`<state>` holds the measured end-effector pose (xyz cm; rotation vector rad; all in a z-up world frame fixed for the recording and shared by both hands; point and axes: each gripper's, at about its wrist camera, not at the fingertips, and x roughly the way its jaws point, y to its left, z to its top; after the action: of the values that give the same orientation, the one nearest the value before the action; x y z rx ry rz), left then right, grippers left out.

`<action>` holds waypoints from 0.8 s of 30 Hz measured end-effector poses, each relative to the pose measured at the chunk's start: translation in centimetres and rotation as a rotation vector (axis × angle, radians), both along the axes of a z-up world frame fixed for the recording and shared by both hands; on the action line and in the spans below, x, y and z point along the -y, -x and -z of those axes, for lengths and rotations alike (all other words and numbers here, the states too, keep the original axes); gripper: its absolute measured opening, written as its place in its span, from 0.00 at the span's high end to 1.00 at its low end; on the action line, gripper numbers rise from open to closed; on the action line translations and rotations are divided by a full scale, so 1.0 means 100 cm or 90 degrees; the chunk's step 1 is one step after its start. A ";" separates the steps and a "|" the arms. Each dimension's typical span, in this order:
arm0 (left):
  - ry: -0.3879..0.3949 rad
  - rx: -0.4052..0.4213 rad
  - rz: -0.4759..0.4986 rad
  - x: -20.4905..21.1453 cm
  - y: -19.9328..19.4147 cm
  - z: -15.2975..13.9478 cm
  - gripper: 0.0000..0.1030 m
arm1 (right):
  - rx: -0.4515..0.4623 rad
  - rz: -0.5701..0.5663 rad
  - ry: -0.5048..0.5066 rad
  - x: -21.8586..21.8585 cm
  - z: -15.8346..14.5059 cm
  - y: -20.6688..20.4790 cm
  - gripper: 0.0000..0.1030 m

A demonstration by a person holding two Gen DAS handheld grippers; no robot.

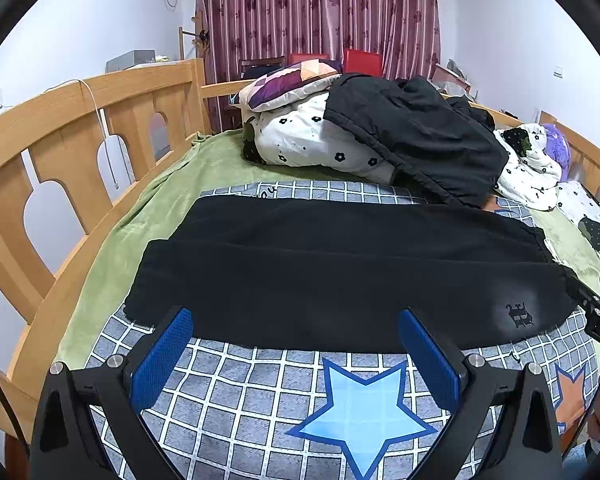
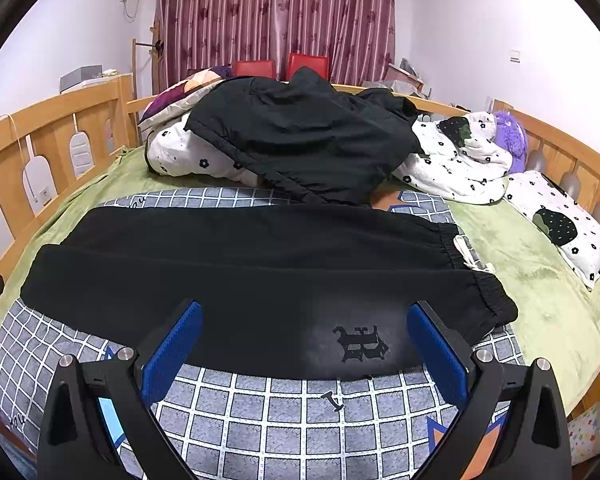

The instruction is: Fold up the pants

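Black pants [image 1: 340, 264] lay flat across a checked blanket [image 1: 236, 400] on a bed, legs stacked one over the other, with the leg ends toward the left side and the elastic waistband [image 2: 476, 272] toward the right. A small dark emblem [image 2: 360, 346] sat on the near layer close to the waistband, and a white drawstring [image 2: 466, 254] showed at the waist edge.

The left tongs [image 1: 296, 328] were spread wide, blue pads [image 1: 162, 354] apart, poised over the near edge of the pants toward the leg end and holding nothing. The right tongs [image 2: 304, 320] were likewise spread, one pad on each side of the emblem; whether the tips touched the cloth could not be told from these views.

A blue star [image 1: 360, 412] was printed on the blanket just in front of the pants. A green sheet [image 2: 540, 280] lay under the blanket. Behind the pants were a white flowered quilt [image 1: 300, 136] and a dark jacket [image 2: 300, 136] draped over it, a patchwork pillow [image 1: 288, 80] on top, and a purple plush toy [image 2: 512, 140] at the right. A wooden rail [image 1: 80, 120] enclosed the bed, with a striped curtain [image 2: 276, 12] beyond.
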<state>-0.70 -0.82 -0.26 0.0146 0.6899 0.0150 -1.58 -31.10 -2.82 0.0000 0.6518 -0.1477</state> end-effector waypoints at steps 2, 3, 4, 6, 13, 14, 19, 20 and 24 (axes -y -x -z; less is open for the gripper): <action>-0.001 0.001 -0.002 -0.001 0.000 0.000 0.00 | 0.001 -0.001 0.006 0.000 0.000 0.002 0.02; -0.001 0.000 -0.002 -0.001 0.000 -0.001 0.00 | 0.003 -0.002 0.007 0.001 -0.001 0.004 0.02; -0.003 -0.002 -0.003 0.000 0.001 -0.002 0.00 | 0.003 -0.002 0.009 0.001 -0.001 0.005 0.02; -0.006 -0.001 -0.010 0.003 0.006 -0.007 0.00 | 0.004 0.001 0.014 0.002 -0.002 0.008 0.02; -0.030 0.006 -0.042 0.004 0.020 -0.012 0.00 | 0.037 0.006 0.020 0.007 -0.010 0.025 0.02; -0.030 0.008 -0.045 0.002 0.022 -0.011 0.00 | 0.034 -0.002 0.017 0.007 -0.011 0.025 0.02; -0.012 0.012 -0.030 -0.005 0.024 -0.012 0.00 | 0.030 -0.019 0.012 0.002 -0.023 0.027 0.02; -0.010 0.015 -0.024 -0.005 0.024 -0.013 0.00 | 0.031 -0.026 -0.003 0.001 -0.026 0.027 0.02; 0.014 0.010 -0.009 -0.008 0.019 -0.011 0.00 | 0.046 -0.035 -0.034 0.000 -0.037 0.027 0.02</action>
<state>-2.62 -0.03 0.79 -0.0121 0.6745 0.0207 -4.27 -31.12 0.92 0.0384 0.5830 -0.0770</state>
